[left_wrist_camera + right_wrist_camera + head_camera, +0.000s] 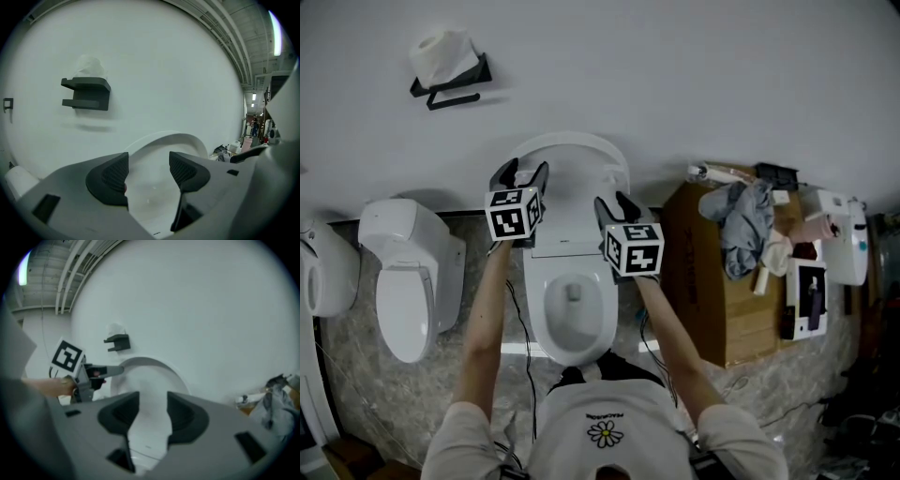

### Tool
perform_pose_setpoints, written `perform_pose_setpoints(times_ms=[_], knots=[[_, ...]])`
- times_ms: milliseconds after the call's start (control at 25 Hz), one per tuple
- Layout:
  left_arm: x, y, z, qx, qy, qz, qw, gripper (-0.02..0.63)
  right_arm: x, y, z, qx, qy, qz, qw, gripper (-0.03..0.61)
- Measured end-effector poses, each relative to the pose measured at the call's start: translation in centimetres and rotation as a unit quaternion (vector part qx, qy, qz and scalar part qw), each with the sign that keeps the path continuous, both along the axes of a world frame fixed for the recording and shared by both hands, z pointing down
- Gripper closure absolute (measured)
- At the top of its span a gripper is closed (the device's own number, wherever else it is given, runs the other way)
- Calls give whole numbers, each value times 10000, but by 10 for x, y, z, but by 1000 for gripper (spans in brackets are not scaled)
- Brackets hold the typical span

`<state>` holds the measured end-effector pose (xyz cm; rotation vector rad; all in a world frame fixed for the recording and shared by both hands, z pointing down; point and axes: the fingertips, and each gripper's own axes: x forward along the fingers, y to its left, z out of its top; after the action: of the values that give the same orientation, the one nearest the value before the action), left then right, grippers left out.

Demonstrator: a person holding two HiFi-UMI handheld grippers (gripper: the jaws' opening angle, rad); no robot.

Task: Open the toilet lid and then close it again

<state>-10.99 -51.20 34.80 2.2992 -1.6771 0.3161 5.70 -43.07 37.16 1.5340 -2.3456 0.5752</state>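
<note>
The white toilet (574,309) stands in front of me with its lid (572,178) raised upright against the wall and the bowl uncovered. My left gripper (525,172) is at the lid's left edge, open with nothing between its fingers; in the left gripper view the lid (164,145) rises behind the open left gripper (148,173). My right gripper (617,208) hovers in front of the lid's right side, open and empty. In the right gripper view the lid (150,380) shows beyond the right gripper (153,416), and the left gripper (101,372) reaches in from the left.
A second toilet (408,281) stands to the left. A black wall shelf with a paper roll (448,66) hangs above it. To the right, a cardboard box (717,281) carries cloth and tools. Cables trail on the stone floor (375,394).
</note>
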Motion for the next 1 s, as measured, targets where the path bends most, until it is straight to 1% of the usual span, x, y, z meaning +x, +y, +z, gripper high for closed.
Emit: perform_pose_setpoints(times_ms=[80,200,320,480,560,600,720,760,880,1000], knots=[[1,6,-3,36,-39,-1,10000,327,-3,4,-5,54,-11,-29,10000,385],[1,16,-27,368,-19,3,9993,328,-8,9,-22,271,37,-81,9996,385],[3,34,-65,794,93,33,9968,334,-10,14,-52,651,94,-91,9978,385],[7,69,-116,1281,381,26,9910,368,-15,25,-106,1284,99,-93,9916,385],[6,89,-136,1466,460,-19,9881,401,-17,34,-133,1618,107,-62,9867,391],[6,100,-144,1544,460,-62,9869,420,-17,40,-146,1773,83,-30,9841,406],[2,132,-162,1735,327,-234,9840,489,-15,61,-176,2155,-108,85,9764,480],[0,143,-166,1791,268,-294,9830,506,-15,69,-183,2223,-183,100,9748,500],[-9,176,-173,1919,153,-554,9797,584,-11,92,-189,2258,-381,127,9733,514],[-17,201,-171,1928,118,-779,9781,594,-2,112,-184,2190,-519,321,9738,538]])
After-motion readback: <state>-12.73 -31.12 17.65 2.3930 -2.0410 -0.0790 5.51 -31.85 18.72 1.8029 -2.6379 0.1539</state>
